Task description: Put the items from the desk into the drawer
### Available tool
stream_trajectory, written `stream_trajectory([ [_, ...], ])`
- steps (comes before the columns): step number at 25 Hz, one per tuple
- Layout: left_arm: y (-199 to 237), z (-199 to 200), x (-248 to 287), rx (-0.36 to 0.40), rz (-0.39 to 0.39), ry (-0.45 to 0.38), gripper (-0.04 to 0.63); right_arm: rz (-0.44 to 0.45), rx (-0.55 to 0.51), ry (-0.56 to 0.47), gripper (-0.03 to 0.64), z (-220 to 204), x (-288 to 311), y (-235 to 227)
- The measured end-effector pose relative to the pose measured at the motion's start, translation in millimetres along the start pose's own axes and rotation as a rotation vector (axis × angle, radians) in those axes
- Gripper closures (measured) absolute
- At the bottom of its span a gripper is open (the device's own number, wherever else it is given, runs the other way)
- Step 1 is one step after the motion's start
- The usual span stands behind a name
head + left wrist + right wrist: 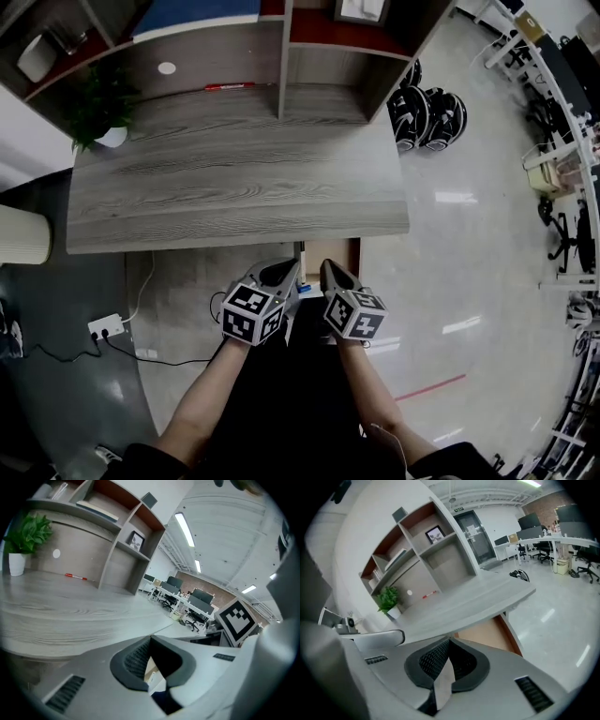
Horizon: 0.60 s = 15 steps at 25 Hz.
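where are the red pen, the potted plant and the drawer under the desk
red pen [75, 576], left gripper view, middle of its barrel
potted plant [97, 105], head view, on its green leaves
drawer [485, 635], right gripper view, bare wooden bottom inside it

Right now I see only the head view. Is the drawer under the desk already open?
Observer: Yes. The right gripper view shows the drawer pulled out below the desk edge. The part of its wooden inside that I see is bare.
Operator: Do the grippers hold something?
Observer: No. The left gripper and the right gripper each have their jaws together, with nothing between them.
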<state>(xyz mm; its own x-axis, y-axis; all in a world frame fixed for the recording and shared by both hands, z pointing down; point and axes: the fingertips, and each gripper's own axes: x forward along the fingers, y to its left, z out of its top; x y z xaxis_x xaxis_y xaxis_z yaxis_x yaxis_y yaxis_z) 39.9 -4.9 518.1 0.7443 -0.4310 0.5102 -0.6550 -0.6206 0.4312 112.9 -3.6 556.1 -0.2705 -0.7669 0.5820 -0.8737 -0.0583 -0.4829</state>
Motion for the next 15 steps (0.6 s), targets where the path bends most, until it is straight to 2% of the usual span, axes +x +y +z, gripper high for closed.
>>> stream_trajectory([
  [7,3.7,30.7,-48.6,0.041,0.037,-0.129,0.575,0.119,-0.041,-0.127,0.600,23.0,-10.3,65.6],
  [11,13.2,29.9,-67.4,0.048,0.074,-0.145,0.575,0.173,-0.087,-0.131,0.600,22.3,-5.2,94.1],
  [15,16.7,28.0,-72.8,0.020,0.102,-0.156,0.577,0.209,-0.115,-0.130,0.600,31.0,-4.5,104.5],
])
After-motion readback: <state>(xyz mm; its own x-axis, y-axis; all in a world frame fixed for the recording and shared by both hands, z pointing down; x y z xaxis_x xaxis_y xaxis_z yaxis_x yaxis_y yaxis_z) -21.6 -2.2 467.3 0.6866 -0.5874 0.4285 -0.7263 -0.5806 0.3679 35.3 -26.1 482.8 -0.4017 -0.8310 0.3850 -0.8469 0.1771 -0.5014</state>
